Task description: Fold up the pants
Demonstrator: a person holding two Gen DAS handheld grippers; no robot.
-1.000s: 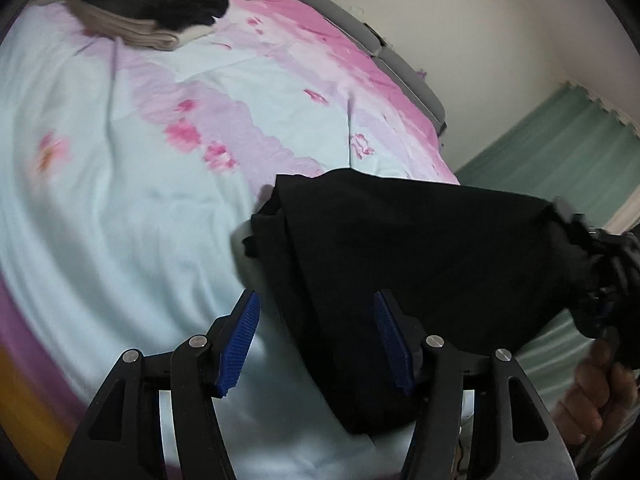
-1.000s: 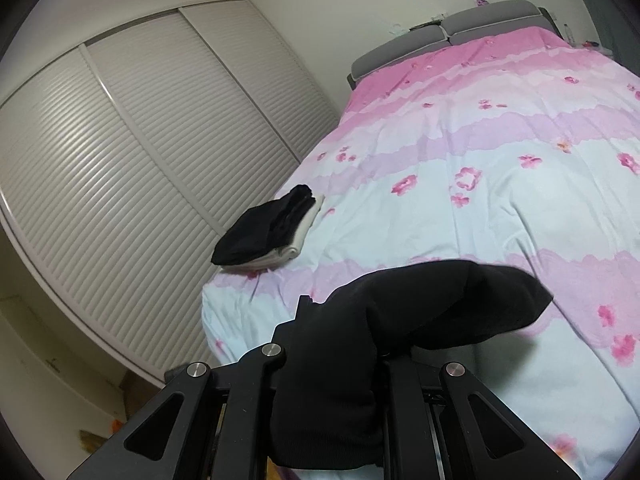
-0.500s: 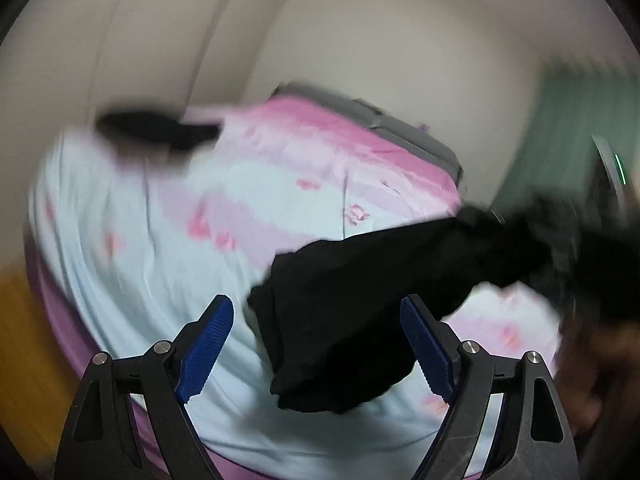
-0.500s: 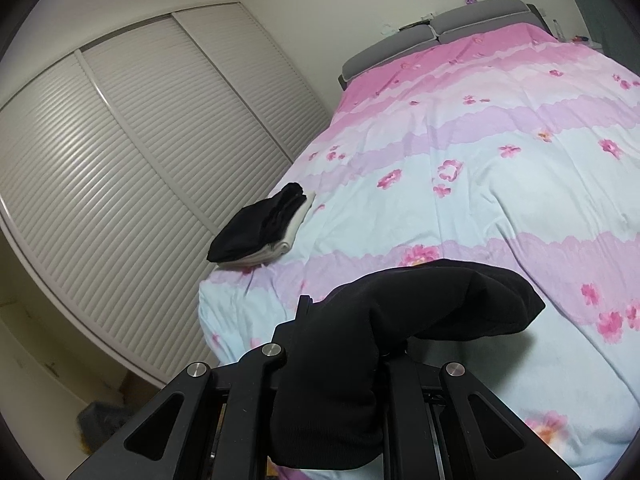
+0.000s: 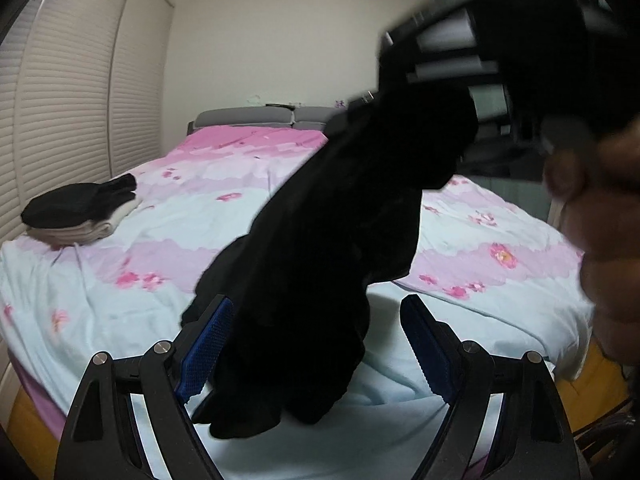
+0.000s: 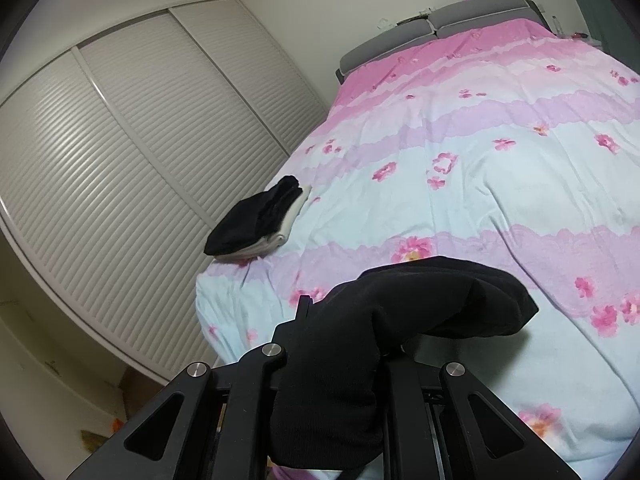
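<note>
The right gripper (image 6: 340, 364) is clamped on one end of the black pants (image 5: 320, 248), which hang diagonally toward the bed (image 5: 480, 304). Their lower end lies between the spread blue pads (image 5: 204, 340) of the left gripper (image 5: 316, 344), untouched. The left gripper is therefore the nearer tool to that free end.

One pair of black pants (image 5: 332, 248), one stack of folded clothes (image 6: 256, 222), one bed (image 6: 500, 184), two hand-held grippers: left (image 5: 316, 344), right (image 6: 332, 364).
</note>
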